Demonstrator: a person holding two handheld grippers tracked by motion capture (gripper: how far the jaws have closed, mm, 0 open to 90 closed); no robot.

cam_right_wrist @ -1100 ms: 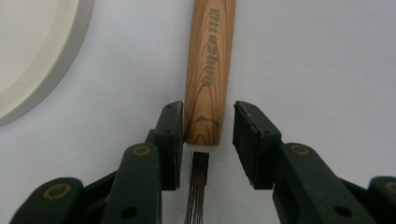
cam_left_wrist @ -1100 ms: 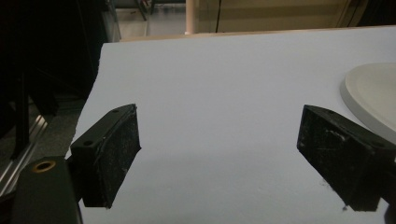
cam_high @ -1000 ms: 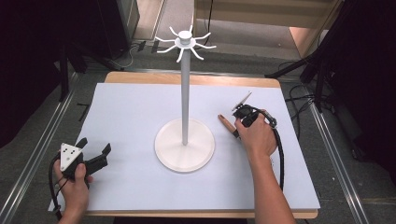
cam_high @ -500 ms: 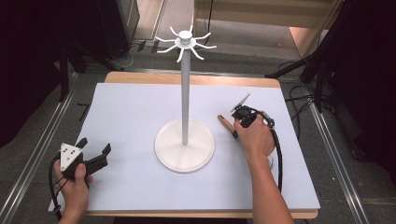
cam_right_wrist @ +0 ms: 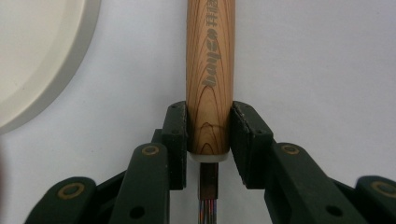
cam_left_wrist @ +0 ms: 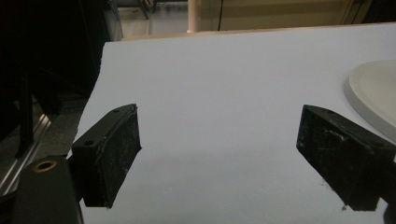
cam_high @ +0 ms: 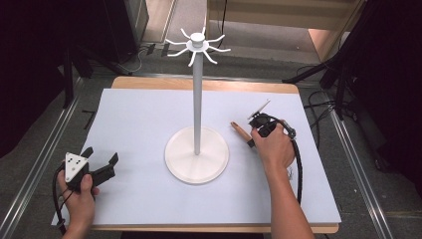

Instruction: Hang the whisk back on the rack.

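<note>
A: Where are the two hands?

B: Both come in from the near edge of the table (cam_high: 149, 114). The left hand (cam_high: 79, 196) sits low at the near left corner, wrapped round the left gripper (cam_high: 102, 160), which lies close over the white sheet and points toward the far right. A grey plate (cam_high: 74, 165) tops it, and its cable loops back by the wrist.

A: And its claw?

B: Spread wide. In the left gripper view (cam_left_wrist: 219, 154) the two black jaws stand well apart with nothing but bare sheet between them. The edge of the stand's base (cam_left_wrist: 373, 93) shows to the right.

A: The right side?

B: The right forearm reaches farther up, the right hand (cam_high: 273, 149) bent over the right gripper (cam_high: 252, 137), just to the right of the stand (cam_high: 197, 99). That stand is a round white base with a tall post and a ring of hooks on top.

A: Is that claw holding anything?

B: Yes. In the right gripper view (cam_right_wrist: 209, 135) the jaws pinch the end of a wooden handle (cam_right_wrist: 210, 70), both pads touching it. The handle lies flat on the sheet beside the base, with printed lettering along it. A thin metal part (cam_right_wrist: 208, 186) runs back between the jaws; what tool it is, I cannot tell.
</note>
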